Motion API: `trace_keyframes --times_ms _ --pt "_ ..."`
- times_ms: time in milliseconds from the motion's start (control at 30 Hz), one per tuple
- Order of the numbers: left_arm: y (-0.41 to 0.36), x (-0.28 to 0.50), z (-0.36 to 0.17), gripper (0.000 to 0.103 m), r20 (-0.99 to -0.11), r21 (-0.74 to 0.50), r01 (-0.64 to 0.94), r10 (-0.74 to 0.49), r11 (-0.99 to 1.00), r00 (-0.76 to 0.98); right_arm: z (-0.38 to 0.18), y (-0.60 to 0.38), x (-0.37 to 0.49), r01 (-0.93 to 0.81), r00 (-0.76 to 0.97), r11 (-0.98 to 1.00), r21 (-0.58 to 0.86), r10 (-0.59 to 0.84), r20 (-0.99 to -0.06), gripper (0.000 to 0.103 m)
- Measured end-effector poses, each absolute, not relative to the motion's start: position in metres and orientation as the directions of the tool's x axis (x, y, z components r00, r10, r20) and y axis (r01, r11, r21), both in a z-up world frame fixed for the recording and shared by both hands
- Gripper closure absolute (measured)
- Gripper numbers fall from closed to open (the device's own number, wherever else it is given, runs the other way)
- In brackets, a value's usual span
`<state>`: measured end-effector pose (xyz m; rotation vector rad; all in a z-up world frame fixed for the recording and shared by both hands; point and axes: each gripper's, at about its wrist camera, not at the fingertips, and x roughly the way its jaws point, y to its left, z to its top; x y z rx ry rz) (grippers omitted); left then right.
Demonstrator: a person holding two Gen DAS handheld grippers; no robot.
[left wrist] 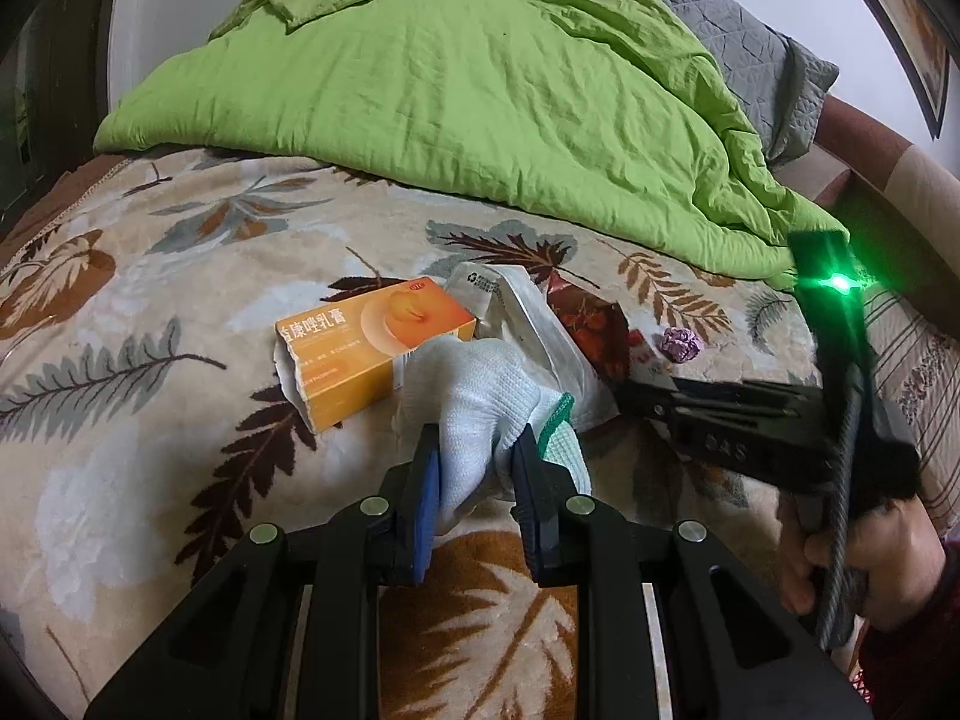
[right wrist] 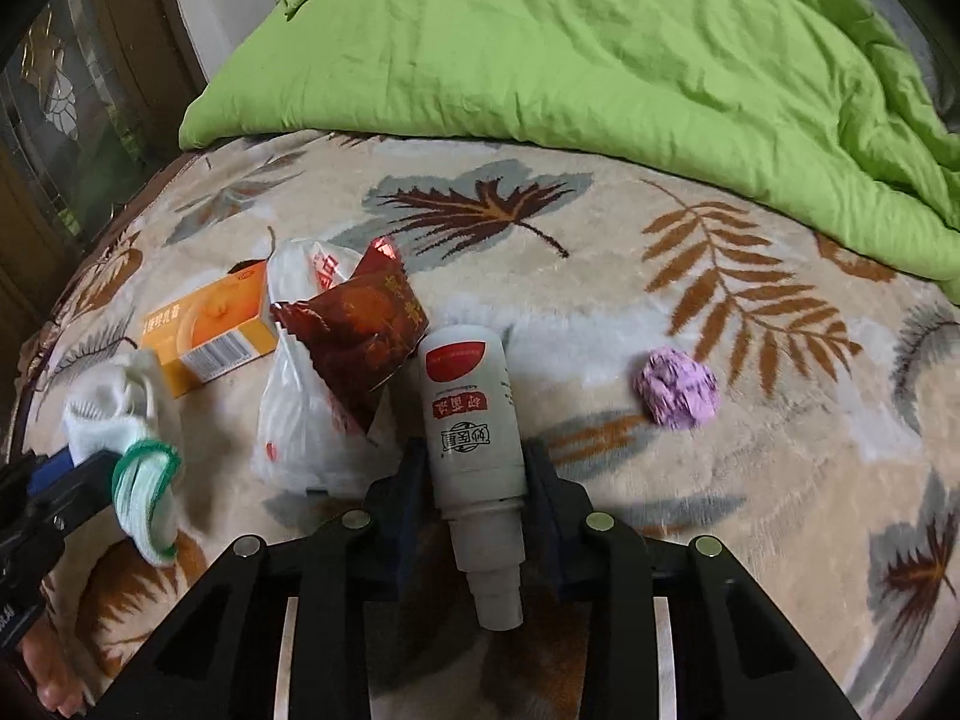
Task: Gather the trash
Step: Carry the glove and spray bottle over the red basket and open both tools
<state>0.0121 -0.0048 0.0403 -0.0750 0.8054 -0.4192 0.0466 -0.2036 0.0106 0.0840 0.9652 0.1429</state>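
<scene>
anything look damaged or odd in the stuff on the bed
Yes. The orange box has a ragged, torn-open end facing the left wrist camera, and the dark red wrapper beside the white plastic bag is ripped open. The purple wad is crumpled and lies apart.

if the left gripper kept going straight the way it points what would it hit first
Probably the orange box: it lies just past the white glove that the left gripper holds, though depth is hard to judge.

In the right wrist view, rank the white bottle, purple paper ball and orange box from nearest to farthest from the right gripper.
1. White bottle: between the right gripper's jaws.
2. Purple paper ball: ahead, to the right.
3. Orange box: far left, beyond the wrappers.
</scene>
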Motion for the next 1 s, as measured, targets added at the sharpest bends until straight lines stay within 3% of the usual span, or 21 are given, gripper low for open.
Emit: trace_keyframes --times_ms 500,1000 --pt "0.007 -0.081 0.068 0.081 -0.65 -0.152 0.402 -0.398 0.903 0.648 0.077 -0.182 -0.103 -0.006 0.671 0.97 0.243 0.184 -0.718 0.069" --pt "0.011 -0.153 0.078 0.081 -0.617 -0.079 0.415 -0.371 0.907 0.694 0.081 -0.168 -0.18 0.022 0.71 0.967 0.255 0.164 -0.685 0.069"
